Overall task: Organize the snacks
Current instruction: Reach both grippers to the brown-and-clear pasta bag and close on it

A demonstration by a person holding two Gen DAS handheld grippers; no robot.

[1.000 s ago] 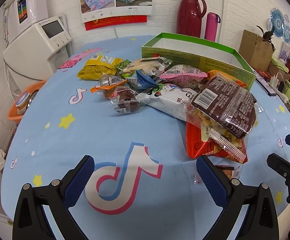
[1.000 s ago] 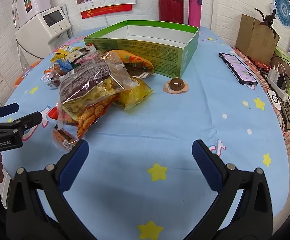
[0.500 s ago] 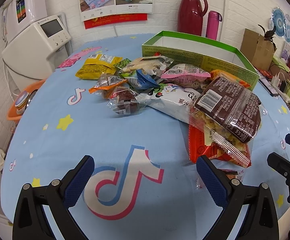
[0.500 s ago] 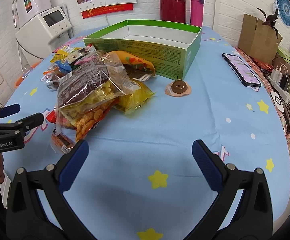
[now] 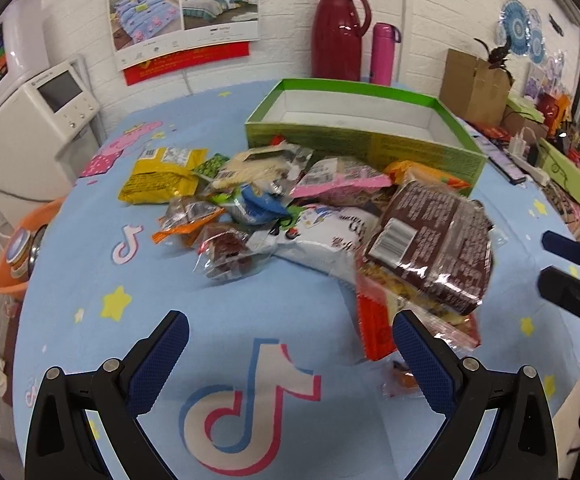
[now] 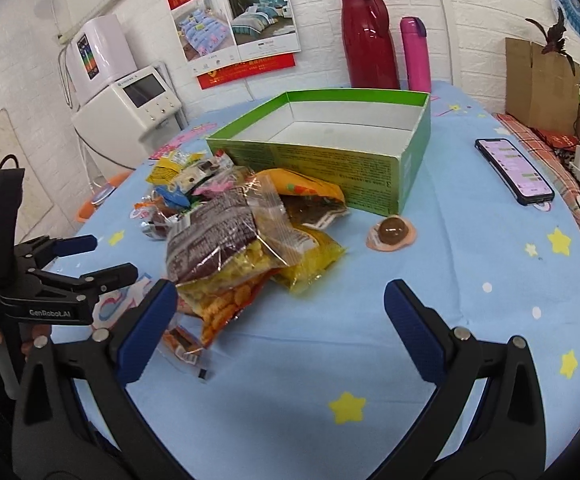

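1. Snacks [image 5: 330, 208] lie heaped on the bench [image 5: 170, 292] just in front of the green box [image 6: 330, 156], which is empty and open-topped; I judge it the place they are meant to go, so nothing is sorted yet.
2. My left tool [image 5: 290, 344] has its jaws spread wide with nothing between them, low over the printed cloth and short of the heap. Its right pad sits just beside the orange-red packet [image 5: 374, 332] at the near edge of the heap.
3. My right tool [image 6: 280, 312] is also spread and empty, facing the heap from the other side, with bare cloth between its pads.
4. I keep both wide, I think, because the bags are puffy and need a broad bite.
5. Nearest is the brown-labelled clear bag [image 6: 218, 240], crinkly film showing yellow puffed pieces, tilted up on other packs; it looks slippery and liable to deform under a pinch.
6. A yellow pouch [image 5: 158, 176] lies flat at the far left of the heap, and a white pillow bag [image 5: 322, 244] sits mid-heap.
7. Apart from the heap, a round brown sweet on a pale wrapper [image 6: 392, 234] rests near the box corner.
8. A phone [image 6: 514, 170] lies well clear to the right.
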